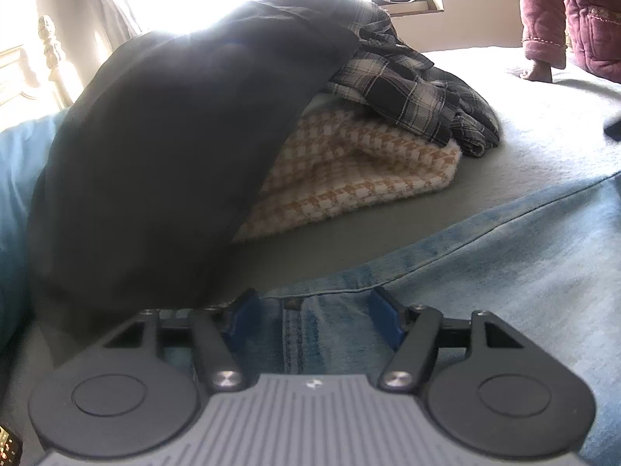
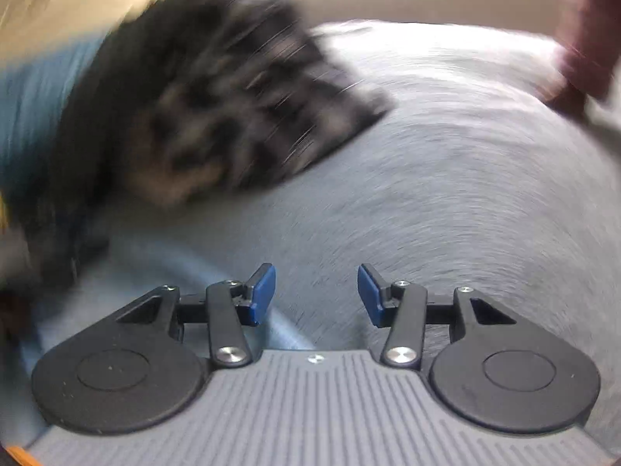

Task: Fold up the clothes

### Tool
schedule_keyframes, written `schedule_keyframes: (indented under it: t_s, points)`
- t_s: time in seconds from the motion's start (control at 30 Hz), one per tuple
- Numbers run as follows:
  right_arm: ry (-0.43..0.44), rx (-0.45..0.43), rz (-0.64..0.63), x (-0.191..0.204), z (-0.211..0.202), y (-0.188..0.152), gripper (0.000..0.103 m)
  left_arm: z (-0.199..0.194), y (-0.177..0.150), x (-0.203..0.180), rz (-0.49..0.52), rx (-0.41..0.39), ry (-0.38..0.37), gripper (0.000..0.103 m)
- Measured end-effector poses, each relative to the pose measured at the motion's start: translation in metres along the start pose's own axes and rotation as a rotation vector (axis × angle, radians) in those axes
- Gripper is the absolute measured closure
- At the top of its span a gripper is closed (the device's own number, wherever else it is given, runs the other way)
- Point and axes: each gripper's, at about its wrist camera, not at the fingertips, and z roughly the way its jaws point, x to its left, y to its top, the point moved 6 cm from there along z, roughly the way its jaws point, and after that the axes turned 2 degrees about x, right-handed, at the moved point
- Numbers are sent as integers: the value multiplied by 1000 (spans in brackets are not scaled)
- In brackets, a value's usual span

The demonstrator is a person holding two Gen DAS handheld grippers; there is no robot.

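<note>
Light blue jeans lie on the bed at the lower right of the left wrist view. My left gripper is open, low over the jeans' edge, with denim between its blue pads. Beyond it is a pile of clothes: a black garment, a plaid shirt and a tan houndstooth piece. My right gripper is open and empty above the bed. Its view is motion-blurred; the dark pile shows at the upper left.
The bed cover is pale grey. A blue pillow lies at the left by a cream bedpost. A person in a maroon quilted robe stands at the far right. A bright window is behind the pile.
</note>
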Motion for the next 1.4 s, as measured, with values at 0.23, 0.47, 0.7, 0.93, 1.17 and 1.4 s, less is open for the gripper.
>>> schedule_keyframes:
  t_s: [0.23, 0.47, 0.7, 0.93, 1.17, 1.4]
  points:
    - [28, -89, 224, -39, -54, 16, 57, 0, 1, 1, -5, -1, 10, 35]
    - [-36, -77, 125, -28, -111, -6, 58, -23, 13, 12, -18, -32, 57, 36]
    - [-184, -142, 152, -47, -187, -30, 60, -73, 42, 3, 18, -62, 14, 36]
    - [-269, -197, 261, -73, -235, -51, 60, -122, 83, -44, 177, -78, -97, 35]
    - [-204, -75, 177, -57, -198, -60, 61, -120, 62, -129, 248, -70, -253, 35]
    - [-179, 65, -256, -24, -112, -42, 52, -90, 27, -175, 306, -48, -288, 35]
